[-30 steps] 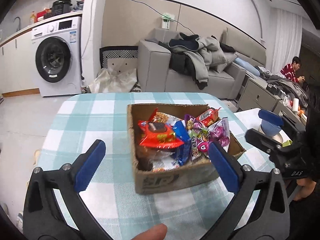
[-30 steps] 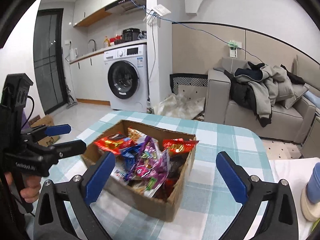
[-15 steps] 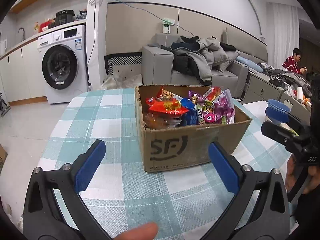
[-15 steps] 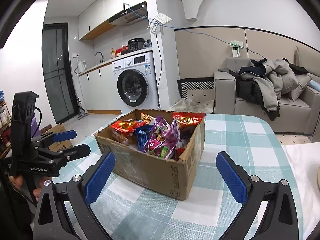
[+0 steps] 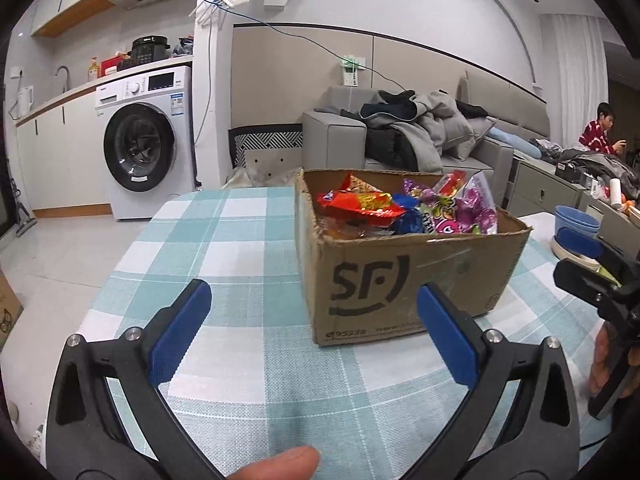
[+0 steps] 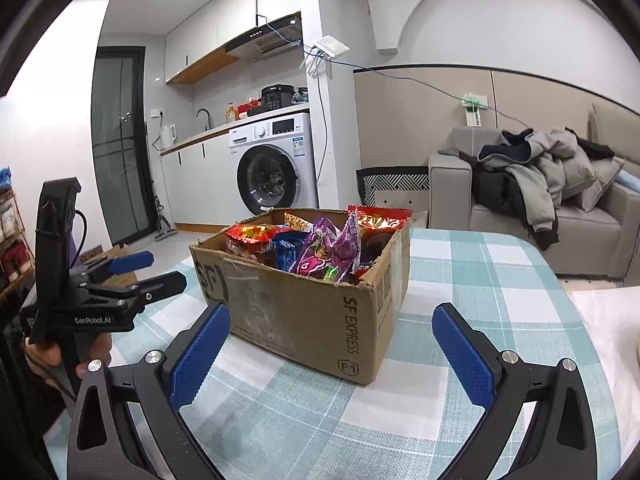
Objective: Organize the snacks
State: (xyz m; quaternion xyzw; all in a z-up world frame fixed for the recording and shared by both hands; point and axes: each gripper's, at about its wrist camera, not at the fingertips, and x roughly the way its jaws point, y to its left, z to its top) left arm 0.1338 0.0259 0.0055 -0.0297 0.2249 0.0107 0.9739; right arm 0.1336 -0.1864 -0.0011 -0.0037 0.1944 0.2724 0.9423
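Landmark: cardboard box, printed "SF" on its near face, standing on the bench with its teal-and-white check cloth.
Snacks: packets heaped in the box and rising above its rim; red, blue and purple wrappers, the purple one at the corner nearest the right wrist camera.
Left gripper: fingers spread wide, nothing held; low over the cloth, just short of the box's printed face, not touching it.
Right gripper: fingers equally wide apart, nothing between them; facing the box's "SF EXPRESS" corner, clear of the cardboard.
Hands: a fingertip shows under the left gripper; a hand on the right gripper's handle sits right of the box.
Change since a second ago: both cameras have dropped from looking down into the box to near rim height, so the box's side walls now fill more of each view; box, packets and finger opening unchanged.
Beyond box: washing machine behind-left, grey sofa piled with coats behind.
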